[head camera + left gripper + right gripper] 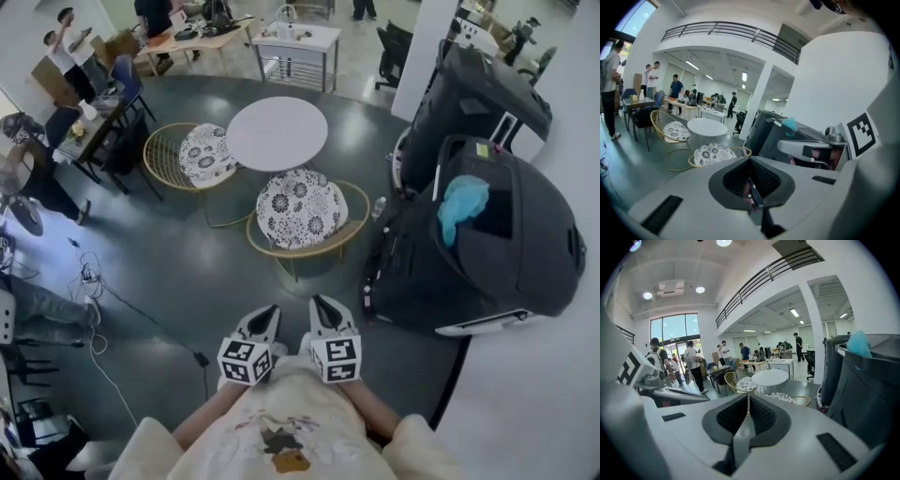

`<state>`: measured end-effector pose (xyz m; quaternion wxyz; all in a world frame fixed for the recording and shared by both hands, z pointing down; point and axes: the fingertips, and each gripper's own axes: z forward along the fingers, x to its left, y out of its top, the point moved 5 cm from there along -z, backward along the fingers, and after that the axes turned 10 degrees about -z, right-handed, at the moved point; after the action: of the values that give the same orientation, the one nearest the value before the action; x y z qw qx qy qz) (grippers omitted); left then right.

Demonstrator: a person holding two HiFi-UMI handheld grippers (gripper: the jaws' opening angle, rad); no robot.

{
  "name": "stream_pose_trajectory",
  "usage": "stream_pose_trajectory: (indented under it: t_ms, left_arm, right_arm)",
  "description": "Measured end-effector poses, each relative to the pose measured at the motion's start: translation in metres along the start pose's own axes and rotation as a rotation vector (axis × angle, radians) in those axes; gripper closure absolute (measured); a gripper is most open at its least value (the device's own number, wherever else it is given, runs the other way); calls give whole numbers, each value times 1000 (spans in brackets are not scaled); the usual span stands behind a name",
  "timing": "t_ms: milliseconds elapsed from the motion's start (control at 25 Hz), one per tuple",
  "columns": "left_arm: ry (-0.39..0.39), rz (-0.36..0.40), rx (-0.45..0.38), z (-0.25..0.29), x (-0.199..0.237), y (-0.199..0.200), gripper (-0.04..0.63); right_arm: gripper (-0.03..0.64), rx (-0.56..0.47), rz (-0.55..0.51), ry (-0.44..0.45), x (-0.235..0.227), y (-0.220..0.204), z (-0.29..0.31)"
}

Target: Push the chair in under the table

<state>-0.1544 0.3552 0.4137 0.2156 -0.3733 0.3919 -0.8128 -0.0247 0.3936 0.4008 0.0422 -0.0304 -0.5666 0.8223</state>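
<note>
A round white table (277, 133) stands on the dark floor. The nearer chair (301, 208), gold wire frame with a floral cushion, is just in front of it, pulled out toward me. Both grippers are close to my chest, well short of the chair: left gripper (265, 319) and right gripper (323, 312), side by side. In the left gripper view the jaws of the left gripper (750, 160) meet with nothing between them, and the chair (712, 153) lies beyond. The right gripper (748, 397) is shut and empty too, pointing toward the table (769, 377).
A second floral chair (206, 155) stands left of the table. Large black machines (487, 234) crowd the right side, against a white wall. Cables (94, 281) trail over the floor at left. Desks and several people are at the back left.
</note>
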Motion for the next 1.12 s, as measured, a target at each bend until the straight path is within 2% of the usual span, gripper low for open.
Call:
stream_pose_trajectory:
  t_ms: [120,200,400,520,680,840,1120]
  left_arm:
    - [67,-39,-40,-16,14,17,586]
    - [79,-67,-48,-25,12,25,586]
    - [109,27,-82,-42,-4,43,586]
    - [82,25,-114,-52,-16,58,586]
    - [40,55,-103,-53,-33,49,586]
    - [45,43,-127,-56,-29,47,586]
    - [50,28,-135,-59,-25,46,586]
  right_arm:
    - [597,-40,-5,48,7,16,2]
    - [598,-67,-11,87,15,27,2]
    - [598,-152,-36,134,39,59,-1]
    - [598,-211,-24,177,52,74,0]
    - [607,-167,-23,255,67,60,1]
    - [607,-134,-105,233,73,51,1]
    - [607,-136,-106,230,78,53,0]
